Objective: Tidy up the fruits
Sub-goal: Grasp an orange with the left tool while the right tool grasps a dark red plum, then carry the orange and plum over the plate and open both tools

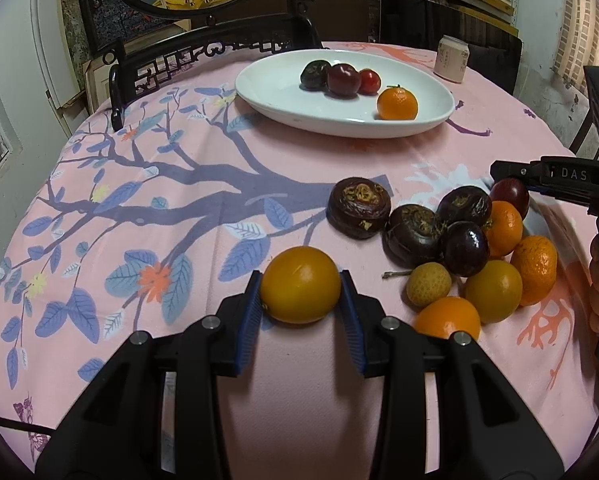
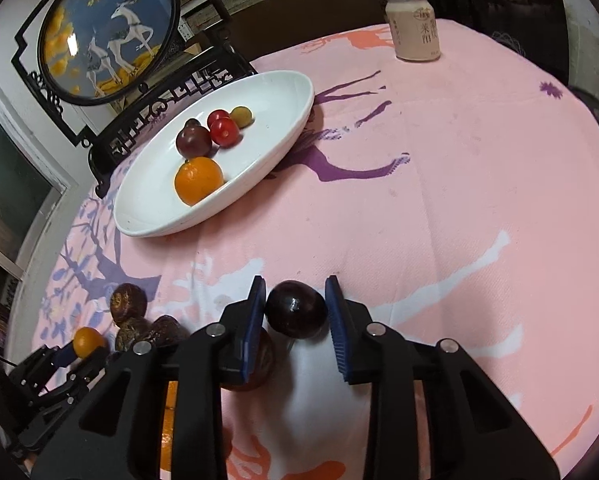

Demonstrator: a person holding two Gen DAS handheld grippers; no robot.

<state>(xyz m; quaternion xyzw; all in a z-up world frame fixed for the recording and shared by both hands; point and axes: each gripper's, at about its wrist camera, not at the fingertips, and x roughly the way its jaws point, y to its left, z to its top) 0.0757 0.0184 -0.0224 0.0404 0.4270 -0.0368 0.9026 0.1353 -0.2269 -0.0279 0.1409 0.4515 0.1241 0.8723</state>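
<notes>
Above the cloth, left tool (image 1: 301, 294) clamps a round orange fruit (image 1: 300, 284); right tool (image 2: 296, 306) clamps a sideways-lying plum (image 2: 296, 309).

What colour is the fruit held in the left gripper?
Yellow-orange. The fruit sits between the left gripper's blue pads, clearest in the left wrist view.

"DAS" is printed in pale letters on the right gripper (image 1: 515, 178); Chinese characters, unreadable here, are borne by the far can (image 2: 413, 28).

Glossy white ceramic plate (image 1: 275, 92), matt pink cloth tablecloth (image 1: 299, 168), smooth shiny plum (image 2: 296, 314), rough-skinned water chestnuts (image 1: 358, 207)
</notes>
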